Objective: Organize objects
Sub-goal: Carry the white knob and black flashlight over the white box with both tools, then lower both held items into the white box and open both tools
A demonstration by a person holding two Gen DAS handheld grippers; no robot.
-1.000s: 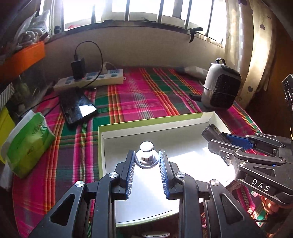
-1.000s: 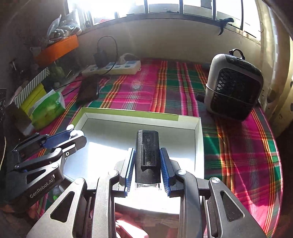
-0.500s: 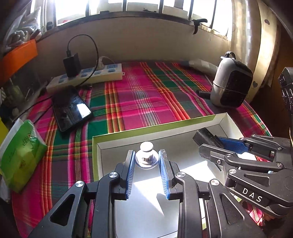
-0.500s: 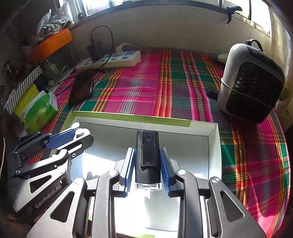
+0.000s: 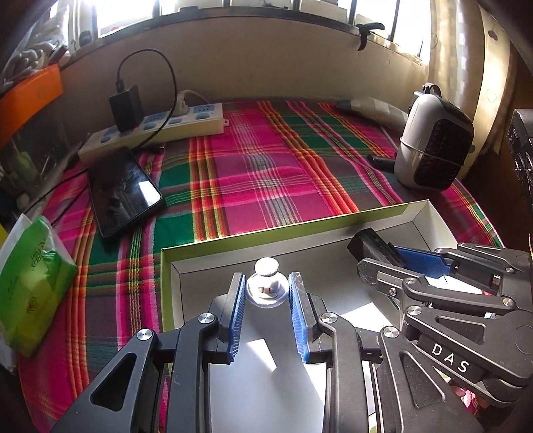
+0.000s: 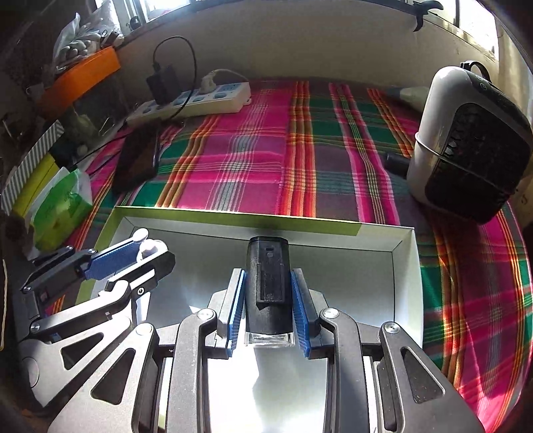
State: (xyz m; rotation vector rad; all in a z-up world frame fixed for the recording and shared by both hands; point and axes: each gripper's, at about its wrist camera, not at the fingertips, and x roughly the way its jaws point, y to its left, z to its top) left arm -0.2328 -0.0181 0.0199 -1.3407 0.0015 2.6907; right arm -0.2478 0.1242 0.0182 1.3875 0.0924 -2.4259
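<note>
Now both my tools hang over the box [image 5: 333, 226]: left tool [image 5: 266, 293] clamps a white knob [image 5: 266, 286], right tool [image 6: 268, 299] a black block [image 6: 268, 276]. Next, I judge, lower and release inside the box.

White knob [image 5: 266, 285], black block [image 6: 268, 283]

Domestic room, lived in. Evidence: plaid cloth [image 5: 266, 173] over a desk under a barred window [image 5: 233, 3]; power strip [image 5: 156, 128] with charger [image 5: 126, 107]; phone [image 5: 125, 195]; tissue pack [image 5: 31, 286]; small heater [image 6: 473, 143]; curtain [image 5: 466, 50].
</note>
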